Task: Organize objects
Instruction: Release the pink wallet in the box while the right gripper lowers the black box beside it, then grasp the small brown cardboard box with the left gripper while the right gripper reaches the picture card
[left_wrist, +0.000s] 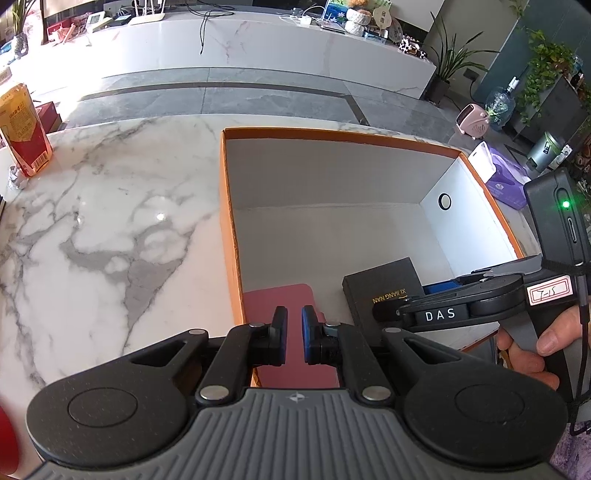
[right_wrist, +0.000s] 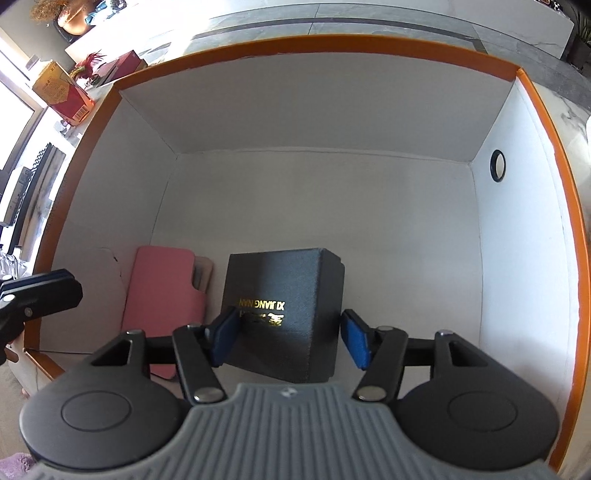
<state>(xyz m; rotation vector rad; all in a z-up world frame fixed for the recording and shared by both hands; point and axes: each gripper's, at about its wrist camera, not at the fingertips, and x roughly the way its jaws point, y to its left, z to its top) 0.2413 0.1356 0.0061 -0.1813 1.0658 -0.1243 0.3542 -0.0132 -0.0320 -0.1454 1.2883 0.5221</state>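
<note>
While the right gripper (right_wrist: 289, 338) is held spread, its blue pads (right_wrist: 226, 338) stand at either side of the black gift box (right_wrist: 284, 314) lettered "XI JIANG NAN". Whether either pad touches the box cannot be told. The box stands on the floor of the orange-rimmed carton (right_wrist: 546, 122), just beside a pink case (right_wrist: 162, 291). If release is the step in hand, as appears likely, the spread should be kept and the withdrawal made straight back, so that the box is not dragged against the case. The left gripper (left_wrist: 294, 334), nearly pressed together and empty, hovers above the carton's near-left corner, over the pink case (left_wrist: 291, 354).
</note>
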